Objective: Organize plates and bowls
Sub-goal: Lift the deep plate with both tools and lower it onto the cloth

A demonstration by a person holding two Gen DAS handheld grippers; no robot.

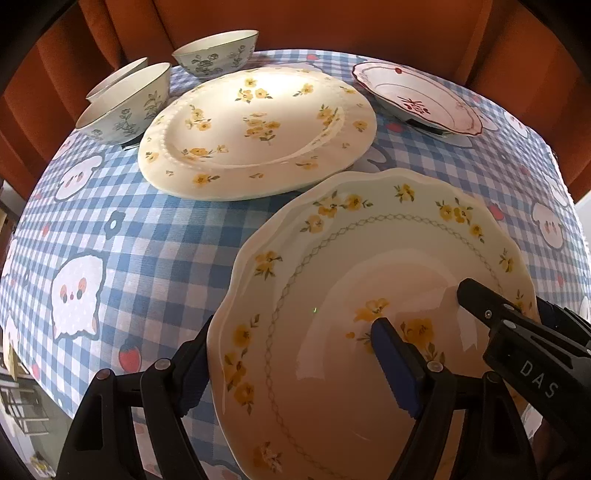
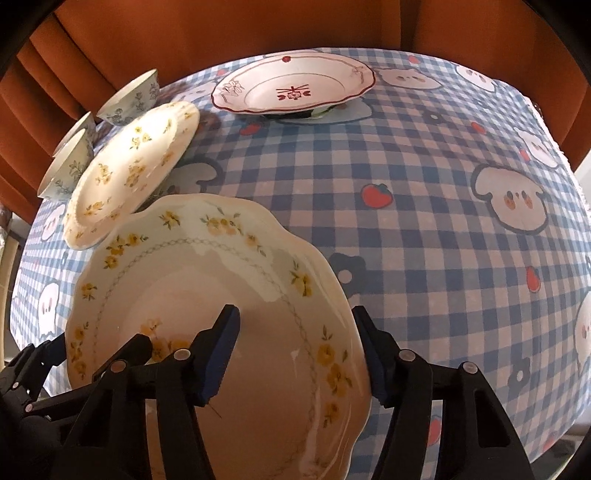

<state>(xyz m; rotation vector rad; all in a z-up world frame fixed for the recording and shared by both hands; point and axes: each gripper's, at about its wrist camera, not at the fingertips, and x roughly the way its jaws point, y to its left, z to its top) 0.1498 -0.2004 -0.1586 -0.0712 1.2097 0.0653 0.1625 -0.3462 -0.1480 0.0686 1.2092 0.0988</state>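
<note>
A scalloped plate with yellow flowers (image 1: 369, 280) (image 2: 207, 280) is held over the table by both grippers. My left gripper (image 1: 291, 354) is shut on its left rim, one finger under and one on top. My right gripper (image 2: 299, 339) is shut on its right rim. A round yellow-flowered plate (image 1: 258, 129) (image 2: 129, 170) lies beyond it. A red-trimmed plate (image 1: 417, 98) (image 2: 291, 86) sits at the far side. Three floral bowls (image 1: 125, 107) (image 1: 218, 51) (image 2: 70, 166) stand at the far left, two of them nested.
A blue checked tablecloth (image 1: 147, 236) (image 2: 424, 206) covers the table. An orange curtain (image 1: 332, 22) hangs behind it. The table's edges curve off at the left and right.
</note>
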